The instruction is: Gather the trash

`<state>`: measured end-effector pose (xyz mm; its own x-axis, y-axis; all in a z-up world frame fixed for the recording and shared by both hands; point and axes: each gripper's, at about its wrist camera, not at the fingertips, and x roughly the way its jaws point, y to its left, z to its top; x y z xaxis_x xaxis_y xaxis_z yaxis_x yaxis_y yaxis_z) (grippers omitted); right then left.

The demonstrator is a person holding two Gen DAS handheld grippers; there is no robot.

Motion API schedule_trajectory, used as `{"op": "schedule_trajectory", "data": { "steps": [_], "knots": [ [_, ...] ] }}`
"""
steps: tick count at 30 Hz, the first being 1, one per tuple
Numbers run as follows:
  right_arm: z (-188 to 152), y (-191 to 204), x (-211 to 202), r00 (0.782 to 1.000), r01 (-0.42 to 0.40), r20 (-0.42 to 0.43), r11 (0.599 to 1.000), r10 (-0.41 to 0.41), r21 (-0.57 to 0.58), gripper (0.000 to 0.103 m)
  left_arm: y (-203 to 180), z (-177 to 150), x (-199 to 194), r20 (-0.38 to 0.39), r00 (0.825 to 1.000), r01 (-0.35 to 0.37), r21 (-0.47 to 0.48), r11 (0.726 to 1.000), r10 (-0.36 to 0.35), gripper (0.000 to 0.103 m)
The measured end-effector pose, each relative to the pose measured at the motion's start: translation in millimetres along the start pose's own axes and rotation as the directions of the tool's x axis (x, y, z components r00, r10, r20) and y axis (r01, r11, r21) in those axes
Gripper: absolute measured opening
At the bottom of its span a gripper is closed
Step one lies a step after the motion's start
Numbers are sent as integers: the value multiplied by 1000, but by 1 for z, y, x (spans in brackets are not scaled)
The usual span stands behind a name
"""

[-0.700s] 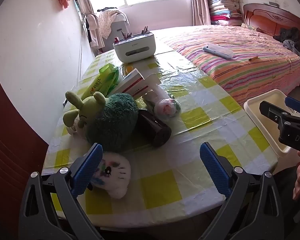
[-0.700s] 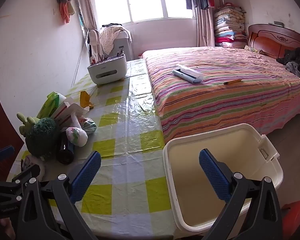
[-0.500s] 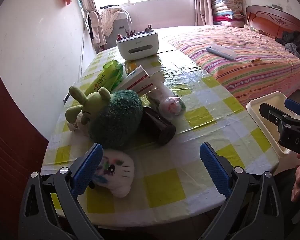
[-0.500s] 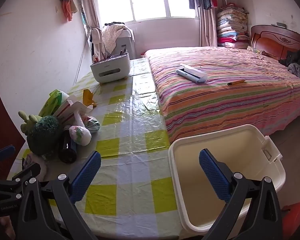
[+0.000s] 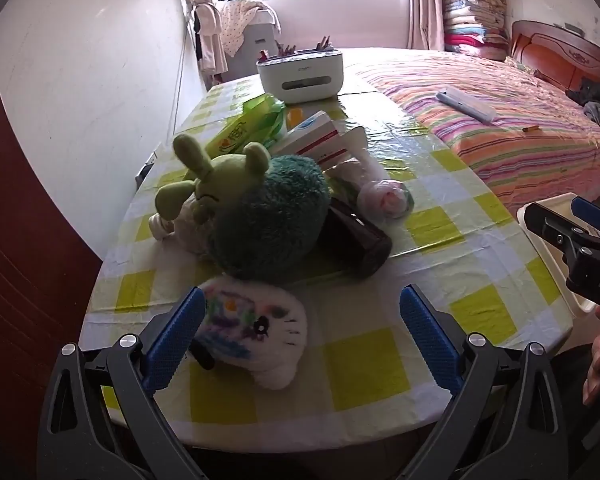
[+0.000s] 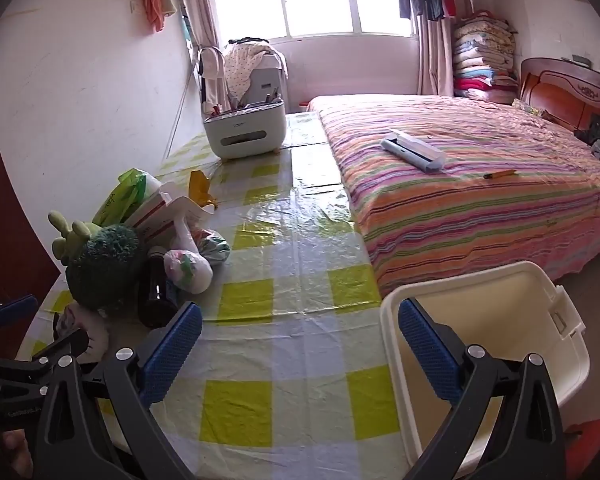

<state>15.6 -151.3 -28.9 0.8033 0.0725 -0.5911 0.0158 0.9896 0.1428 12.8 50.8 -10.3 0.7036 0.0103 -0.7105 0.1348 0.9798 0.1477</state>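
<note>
Checked tablecloth (image 5: 432, 224) under knotted, pink-tinged white trash bag (image 5: 386, 199), dark bottle (image 5: 356, 242)

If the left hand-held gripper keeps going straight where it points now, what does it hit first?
Probably the yellow-checked tablecloth, just right of the white cat plush. The left hand-held gripper is open and angled down at bare cloth; depth is uncertain.
</note>
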Motion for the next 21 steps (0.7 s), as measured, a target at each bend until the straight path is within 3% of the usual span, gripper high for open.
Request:
{"op": "schedule_trajectory", "data": {
  "steps": [10, 21],
  "knots": [
    [8, 27, 5, 1000, -30, 5, 998, 31, -53, 96, 18, -2, 6, -18, 1000, -2, -43, 999, 1, 96],
    [8, 25, 5, 1000, -17, 8, 999, 18, -46, 96, 21, -2, 10, -26, 1000, 9, -46, 999, -10, 96]
  ]
}}
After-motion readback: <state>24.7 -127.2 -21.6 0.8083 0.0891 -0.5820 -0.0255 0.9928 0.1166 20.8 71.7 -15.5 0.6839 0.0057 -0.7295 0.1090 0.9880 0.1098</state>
